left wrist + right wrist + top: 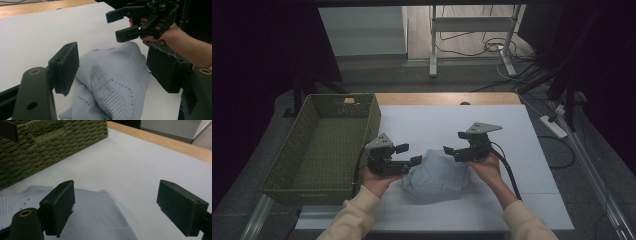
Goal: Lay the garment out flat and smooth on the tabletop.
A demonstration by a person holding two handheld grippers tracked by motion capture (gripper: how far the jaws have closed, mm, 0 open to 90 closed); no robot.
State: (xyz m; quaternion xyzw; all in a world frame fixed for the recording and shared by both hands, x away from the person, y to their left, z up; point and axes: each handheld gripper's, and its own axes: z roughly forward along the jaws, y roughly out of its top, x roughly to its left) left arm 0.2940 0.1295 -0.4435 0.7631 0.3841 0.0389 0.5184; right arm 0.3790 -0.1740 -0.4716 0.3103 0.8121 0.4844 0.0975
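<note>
1. Dark curtains close in the room around a white-covered tabletop (492, 125) with a bare wooden strip along its far edge.
2. No brand, label or writing can be read on anything from where I stand.
3. On the near middle of the tabletop lies a crumpled pale blue knitted garment with rows of small eyelet holes (435, 175); it is bunched into a rounded heap, slightly wider from left to right than deep, and which end is which I cannot tell.
4. Left hand-held gripper (408, 154) sits at the heap's left edge, jaws released and spread, with the cloth between them in the left gripper view but not pinched.
5. Right hand-held gripper (451, 151) hovers at the heap's upper right edge, jaws wide apart, gripping nothing.
6. An olive-green woven rectangular basket (292, 150) stands at the tabletop's left side, its long axis running away from the person.
</note>
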